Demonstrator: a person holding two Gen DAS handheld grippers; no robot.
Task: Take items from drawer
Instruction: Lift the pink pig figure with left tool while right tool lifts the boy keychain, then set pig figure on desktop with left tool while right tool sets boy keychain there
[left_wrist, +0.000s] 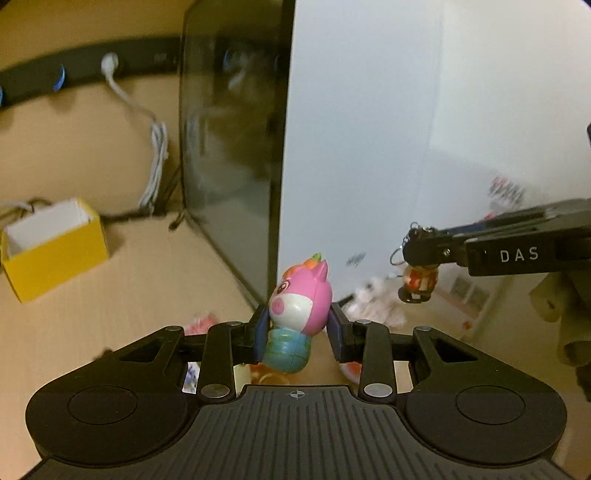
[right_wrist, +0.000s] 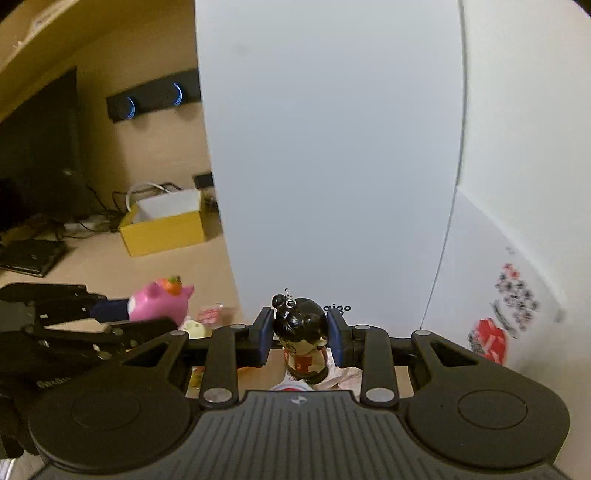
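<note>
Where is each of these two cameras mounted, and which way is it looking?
Left wrist: on the left gripper, looking along its fingers past the pink pig toy it grips.
Right wrist: on the right gripper, looking past the black-haired doll keychain it grips.
Shared: both toys, both grippers, yellow cardboard box.

Dead ahead is blocked: white panel (right_wrist: 332, 147) fills centre frame, dark panel (left_wrist: 229, 140) stands beside it. Open tabletop (left_wrist: 129, 266) at left, only the yellow box (left_wrist: 55, 247) and white cable (left_wrist: 155, 158) stand there. Small clutter (left_wrist: 373, 299) lower centre.
</note>
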